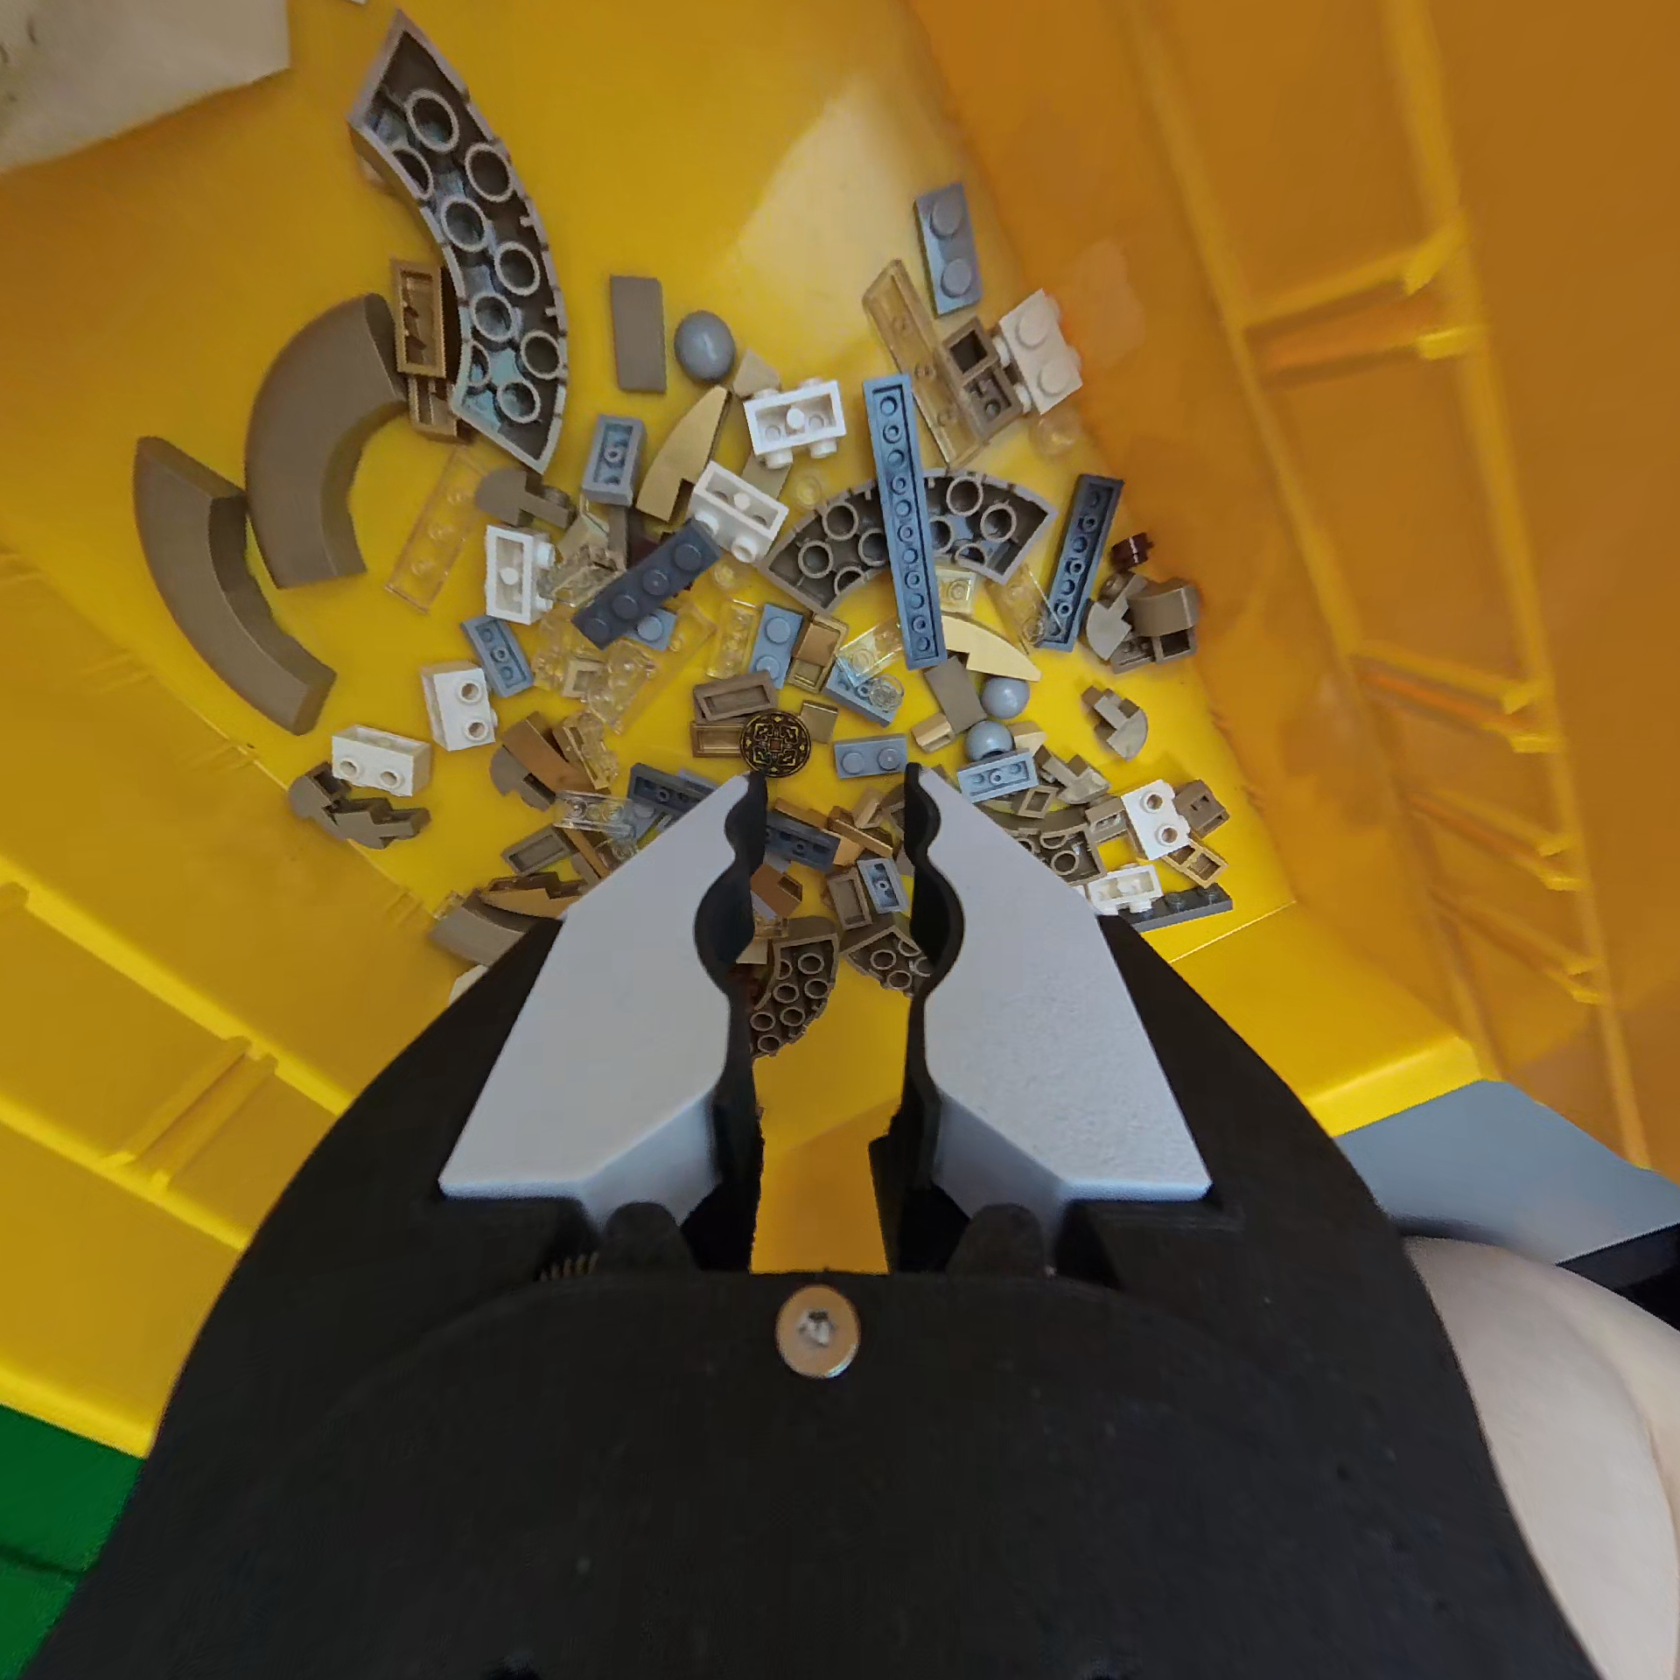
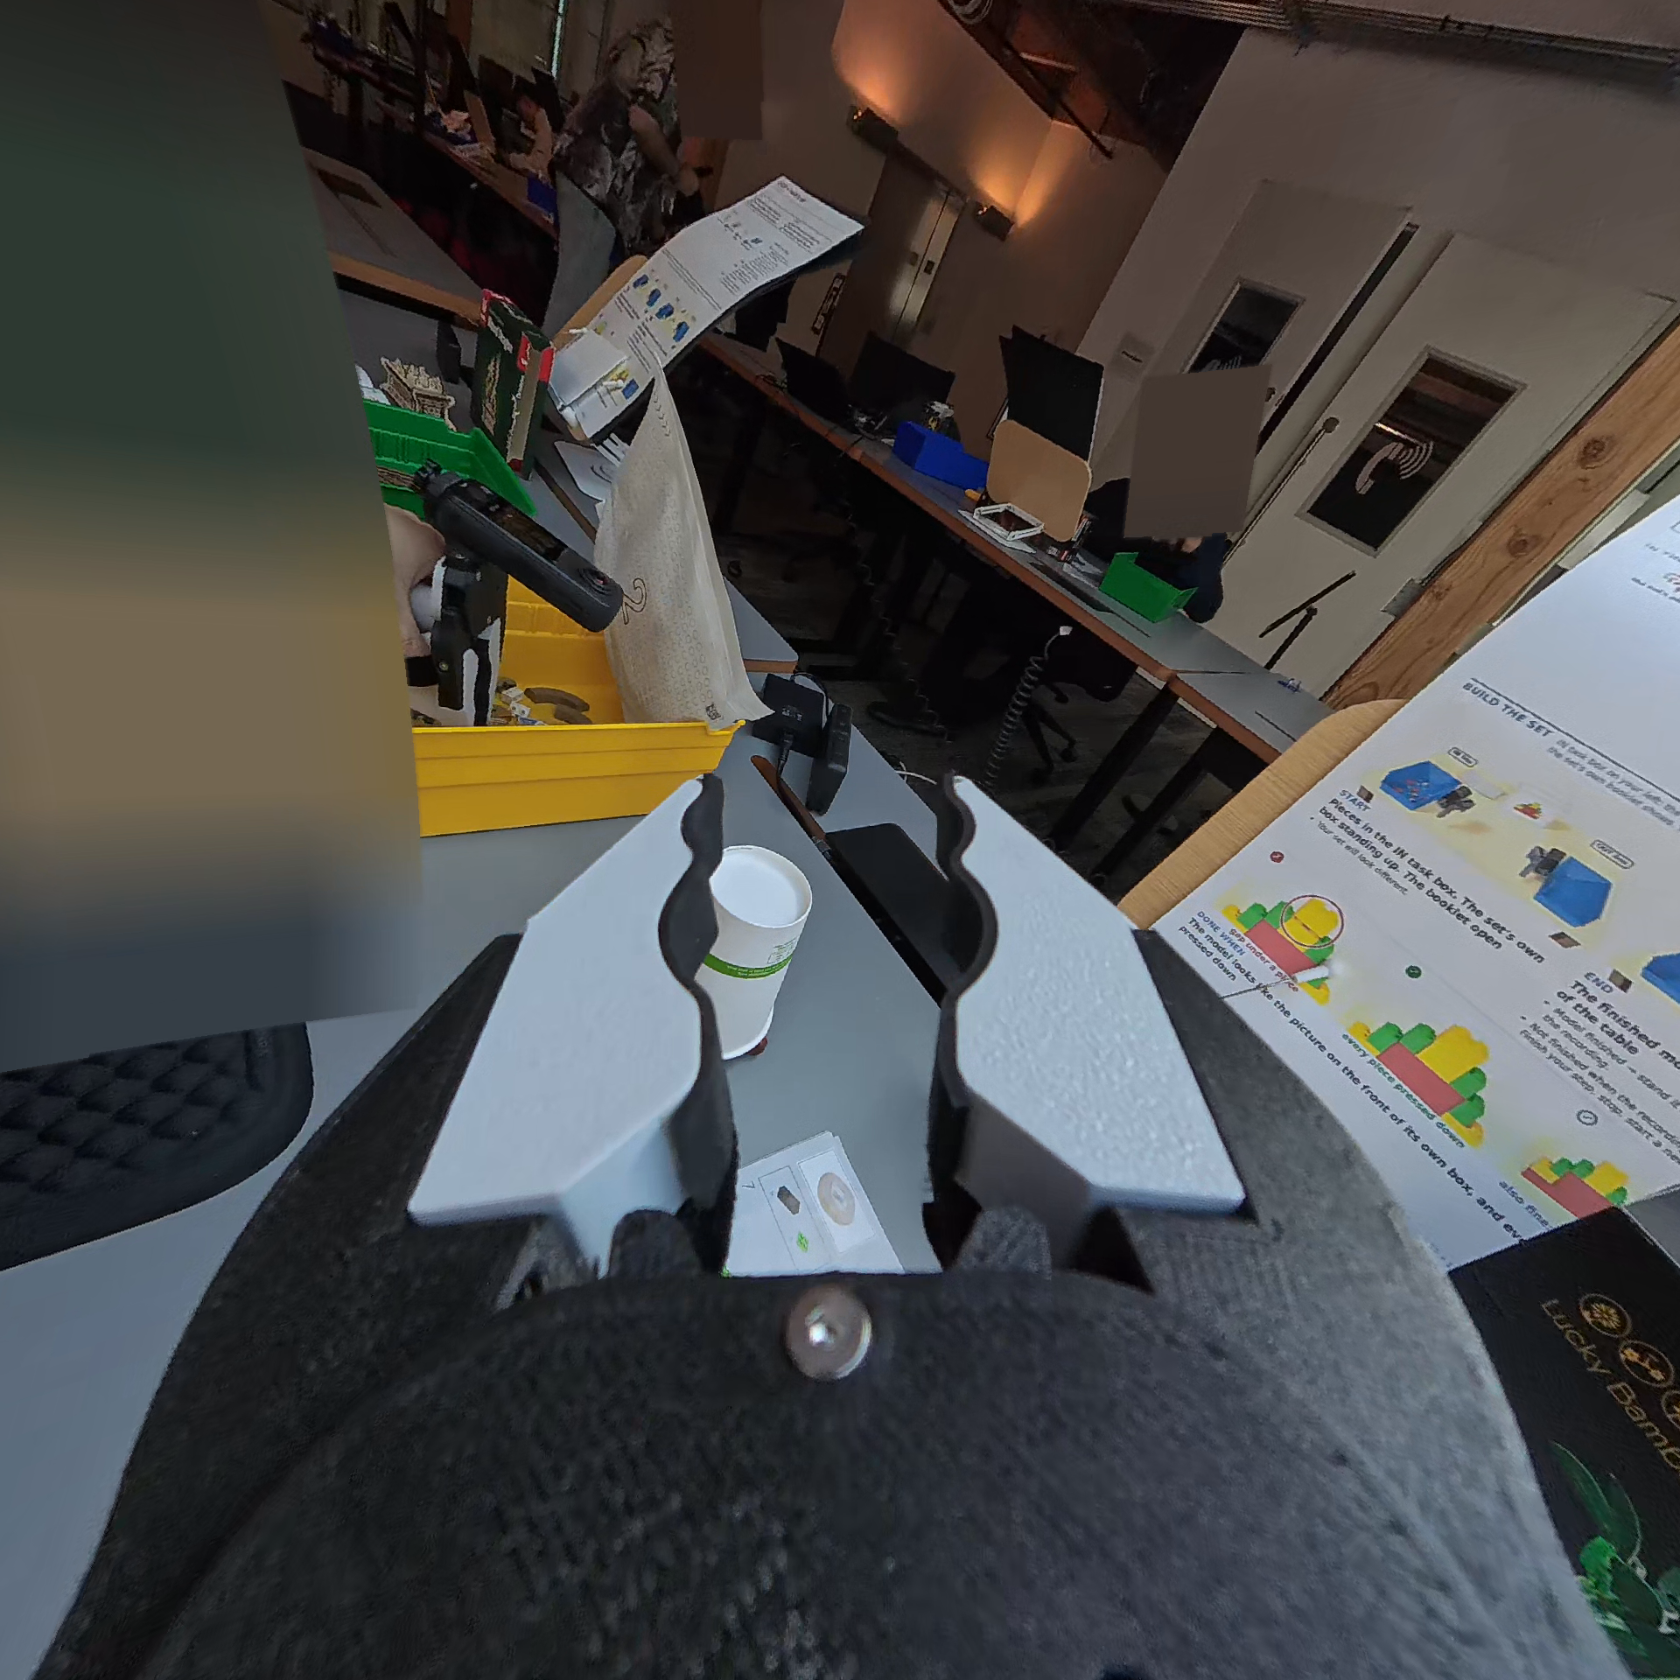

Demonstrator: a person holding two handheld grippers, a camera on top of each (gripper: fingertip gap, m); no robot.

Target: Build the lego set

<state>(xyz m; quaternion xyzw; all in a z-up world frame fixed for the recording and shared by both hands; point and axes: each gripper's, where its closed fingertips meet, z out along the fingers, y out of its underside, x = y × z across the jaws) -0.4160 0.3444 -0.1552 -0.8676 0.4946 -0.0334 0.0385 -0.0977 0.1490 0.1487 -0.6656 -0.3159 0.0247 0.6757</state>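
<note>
In the left wrist view, a yellow bin (image 1: 909, 136) holds several loose lego pieces in tan, grey, white, gold and clear. My left gripper (image 1: 834, 777) is open and empty, its tips just above the pile beside a round black and gold tile (image 1: 775, 746). Curved tan arches (image 1: 309, 445) lie at the left, a long grey plate (image 1: 905, 518) in the middle. My right gripper (image 2: 825, 795) is open and empty above the grey table (image 2: 818, 1027). The yellow bin (image 2: 564, 773) and the left gripper (image 2: 473, 627) in it show farther off.
A white paper cup (image 2: 755, 945) stands on the table between my right fingers. An instruction sheet (image 2: 1455, 955) leans at the right, a dark box (image 2: 1600, 1455) below it. A paper bag (image 2: 664, 591), a green bin (image 2: 436, 445) and a phone (image 2: 895, 873) lie beyond. There is about 50 cm between the tips of the two grippers. The left tips stand about 5 cm off the long grey plate (image 1: 905, 518).
</note>
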